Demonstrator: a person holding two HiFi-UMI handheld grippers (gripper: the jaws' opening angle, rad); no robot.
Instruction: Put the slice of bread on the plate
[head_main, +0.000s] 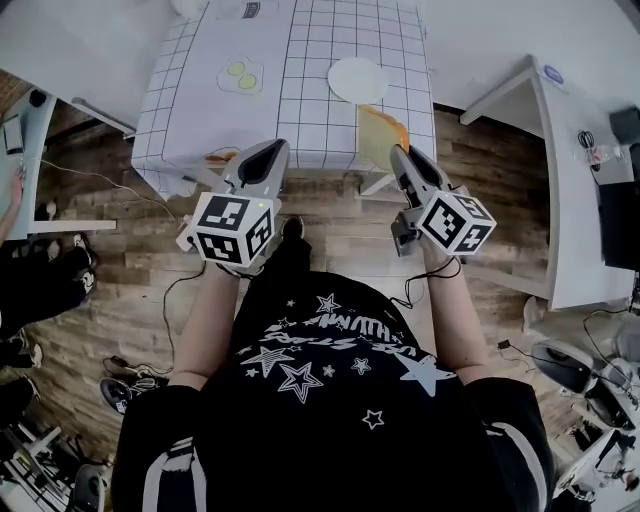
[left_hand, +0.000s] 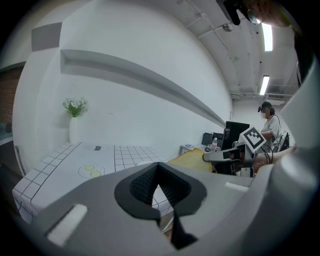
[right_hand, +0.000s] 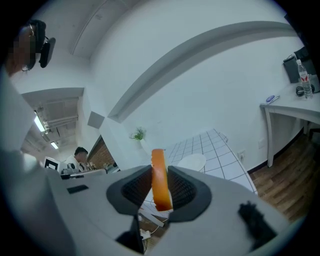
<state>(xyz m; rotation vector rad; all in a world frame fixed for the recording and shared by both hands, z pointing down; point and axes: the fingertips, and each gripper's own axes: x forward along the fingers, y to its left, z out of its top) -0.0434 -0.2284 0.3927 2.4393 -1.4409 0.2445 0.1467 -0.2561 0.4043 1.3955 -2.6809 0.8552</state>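
**Head view.**
- Table (head_main: 300, 135): upper centre of the frame, under a white gridded cloth.
- Plate (head_main: 357, 80): white and bare, on the upper right of the cloth.
- Toy fried egg (head_main: 241, 75): on the cloth to the left of the plate, well apart from it.
- Right gripper (head_main: 398, 152): at the table's near right corner, jaws pinching the slice of bread (head_main: 378, 135).
- The slice hangs in the air above that corner, short of the plate and touching neither cloth nor plate. This reads as a carrying hold, with the transfer judged about halfway.
- Left gripper (head_main: 270, 150): at the near edge, left of centre, carrying nothing. It sits off the line between bread and plate, probably so it does not get in the way.

**Left gripper view.**
- The jaws are pressed together with nothing between the pads.
- The cloth and the egg show beyond them, with a vase of flowers (left_hand: 74, 117) at the far left corner.
- At centre right the slice shows its broad yellow face, gripped by the other tool.

**Right gripper view.**
- The slice is seen edge-on, its orange crust vertical between the two ribbed pads.
- The pads clamp its lower part, and the top stands clear above them.
- The plate lies on the cloth just right of the crust line, so the tool appears aimed at it.
- A white side table (right_hand: 295, 105) stands at the right edge of the frame.
- Judged remaining: carry the slice forward over the plate, tip it flat, lower it and release.
- Judged risk: if let go on edge, the slice could topple onto the rim or the cloth.
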